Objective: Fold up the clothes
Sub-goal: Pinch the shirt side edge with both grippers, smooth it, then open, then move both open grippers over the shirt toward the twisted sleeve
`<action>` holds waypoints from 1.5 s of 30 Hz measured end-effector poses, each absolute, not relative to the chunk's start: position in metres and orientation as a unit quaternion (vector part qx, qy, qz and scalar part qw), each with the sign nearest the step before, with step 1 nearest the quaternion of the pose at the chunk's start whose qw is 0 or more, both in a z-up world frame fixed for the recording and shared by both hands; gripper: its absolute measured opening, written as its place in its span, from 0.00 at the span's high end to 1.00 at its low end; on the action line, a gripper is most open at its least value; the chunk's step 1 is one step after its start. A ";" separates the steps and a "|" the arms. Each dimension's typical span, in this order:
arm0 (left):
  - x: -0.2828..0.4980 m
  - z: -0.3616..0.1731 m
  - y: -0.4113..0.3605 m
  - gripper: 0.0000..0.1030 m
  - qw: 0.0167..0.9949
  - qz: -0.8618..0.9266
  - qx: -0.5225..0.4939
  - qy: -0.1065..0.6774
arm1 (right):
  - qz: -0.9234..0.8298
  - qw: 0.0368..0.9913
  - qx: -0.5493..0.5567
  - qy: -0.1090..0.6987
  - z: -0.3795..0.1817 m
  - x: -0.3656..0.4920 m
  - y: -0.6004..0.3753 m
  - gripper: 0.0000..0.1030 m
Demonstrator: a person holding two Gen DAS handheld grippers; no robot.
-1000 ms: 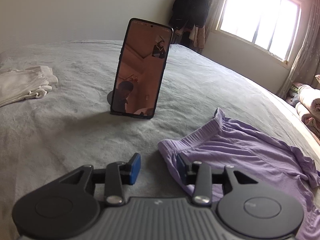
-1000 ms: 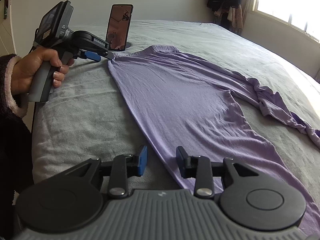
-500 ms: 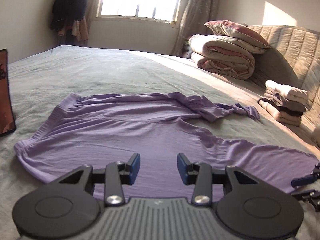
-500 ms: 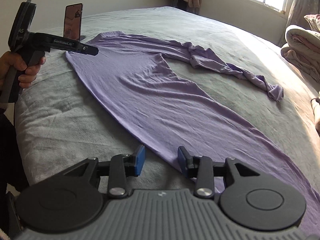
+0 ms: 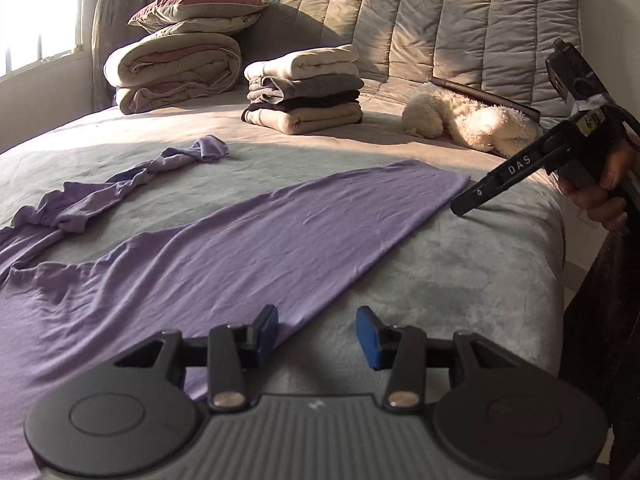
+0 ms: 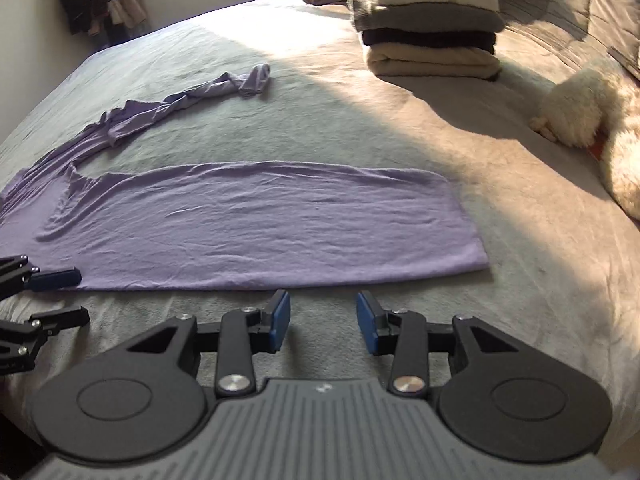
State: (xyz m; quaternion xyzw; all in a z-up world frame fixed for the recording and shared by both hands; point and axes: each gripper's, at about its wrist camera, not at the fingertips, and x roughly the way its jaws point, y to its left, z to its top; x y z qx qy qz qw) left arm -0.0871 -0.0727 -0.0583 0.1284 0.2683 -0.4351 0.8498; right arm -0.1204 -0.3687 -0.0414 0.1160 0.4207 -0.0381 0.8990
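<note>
Presently: purple top [image 6: 256,224] spread flat on bed [image 6: 520,240], long edge just ahead of right gripper [image 6: 323,322] and left gripper [image 5: 316,336]; both agape, empty, seemingly placed for pinching that edge.

"DAS" stands on the right tongs [image 5: 464,208], nothing else legible

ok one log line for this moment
stage: pre-grasp | left gripper: open, at near edge of purple top | right gripper: open, just short of hem | sleeve: bunched
</note>
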 end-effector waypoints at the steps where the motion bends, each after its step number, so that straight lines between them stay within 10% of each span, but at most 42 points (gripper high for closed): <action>1: -0.087 -0.059 -0.078 0.58 0.849 -0.437 0.130 0.268 | -0.052 0.898 0.140 0.413 -0.043 -0.125 -0.376 0.60; 10: -0.080 -0.060 -0.104 0.65 0.846 -0.439 0.118 0.277 | -0.176 0.888 0.301 0.300 -0.061 -0.134 -0.404 0.67; 15: -0.075 -0.060 -0.106 0.99 0.845 -0.444 0.096 0.282 | -0.244 0.900 0.232 0.277 -0.065 -0.123 -0.385 0.99; 29: -0.091 -0.059 -0.104 0.99 0.814 -0.497 0.102 0.284 | -0.287 0.905 0.157 0.272 -0.065 -0.154 -0.373 1.00; 36: -0.095 -0.055 -0.099 0.81 0.811 -0.508 0.093 0.277 | -0.290 0.909 0.146 0.260 -0.053 -0.162 -0.381 0.83; 39: -0.095 -0.054 -0.098 0.75 0.808 -0.514 0.086 0.275 | -0.279 0.919 0.129 0.245 -0.044 -0.151 -0.390 0.47; 45: -0.094 -0.061 -0.103 0.67 0.803 -0.515 0.091 0.287 | -0.220 0.924 0.083 0.301 -0.057 -0.105 -0.402 0.51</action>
